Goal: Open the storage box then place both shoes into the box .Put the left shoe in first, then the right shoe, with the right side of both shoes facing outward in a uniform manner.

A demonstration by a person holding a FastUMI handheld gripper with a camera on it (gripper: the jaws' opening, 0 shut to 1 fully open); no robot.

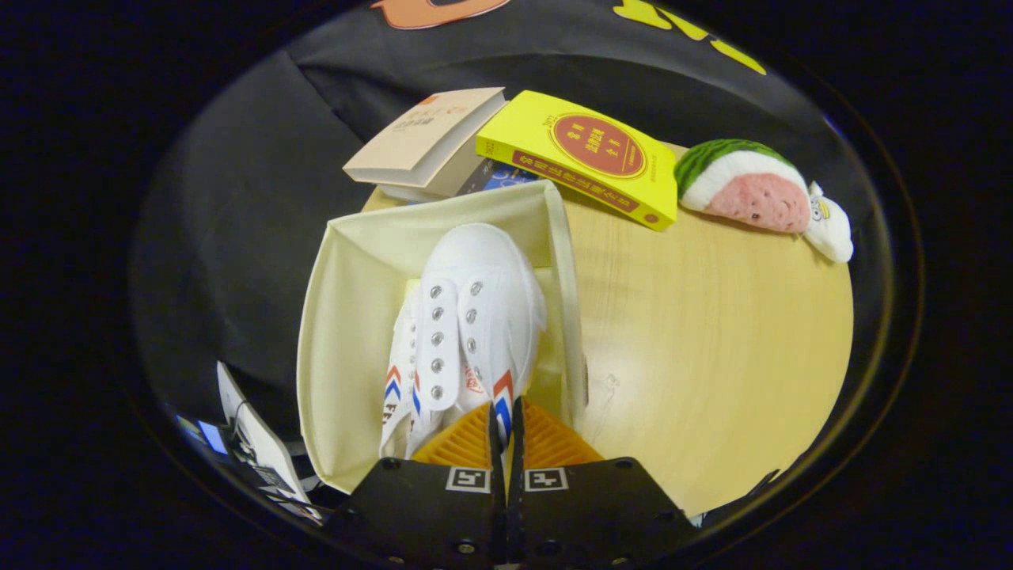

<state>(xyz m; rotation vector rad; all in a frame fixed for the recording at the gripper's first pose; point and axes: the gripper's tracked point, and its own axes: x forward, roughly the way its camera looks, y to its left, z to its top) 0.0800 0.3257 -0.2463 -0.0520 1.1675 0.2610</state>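
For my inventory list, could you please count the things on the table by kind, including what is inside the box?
Shoes: 2, white, in the box
Storage box: 1
Books: 3, beige, yellow, and one partly hidden beneath them
Watermelon plush toy: 1
Total: 7
The gripper holds a shoe's edge.

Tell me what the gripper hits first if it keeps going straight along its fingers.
Probably the upper white shoe: the gripper looks shut on that shoe's heel edge inside the open storage box. Beyond the toe comes the box's far wall; depth there is unclear.
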